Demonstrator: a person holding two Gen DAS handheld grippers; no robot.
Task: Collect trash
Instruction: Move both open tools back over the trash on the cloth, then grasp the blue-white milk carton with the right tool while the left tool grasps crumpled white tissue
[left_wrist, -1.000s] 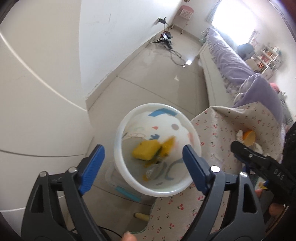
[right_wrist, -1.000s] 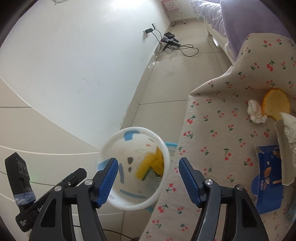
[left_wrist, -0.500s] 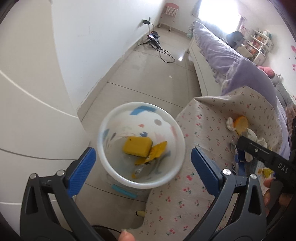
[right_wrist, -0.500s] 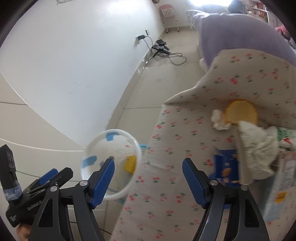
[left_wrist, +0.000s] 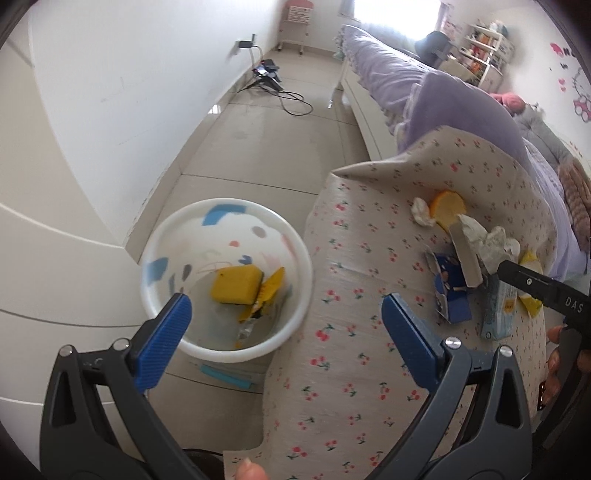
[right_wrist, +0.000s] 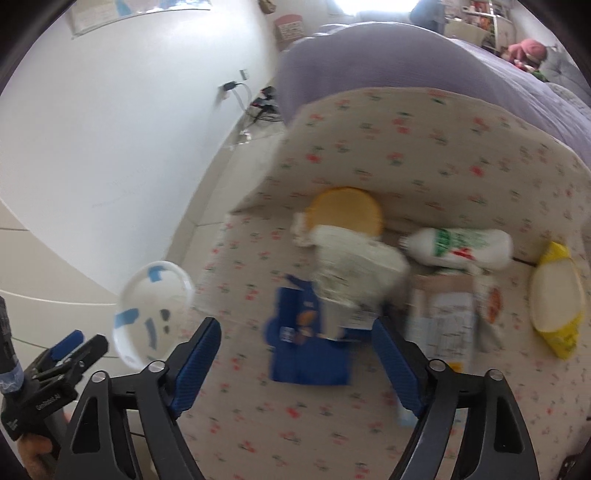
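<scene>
Both grippers' fingers are standing wide, holding nothing; the right gripper (right_wrist: 295, 363) has just been opening over the blue wrapper (right_wrist: 310, 354). Crowding trash could be making it grab wrong or knock things off the tabletop (right_wrist: 280, 435).

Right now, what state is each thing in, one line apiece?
left gripper: open, empty
right gripper: jaws just opening, nothing between them
trash bin: upright on the floor, holding a yellow sponge
blue box: flattened, torn open
white bottle: lying on its side
orange peel: beside a crumpled tissue
</scene>
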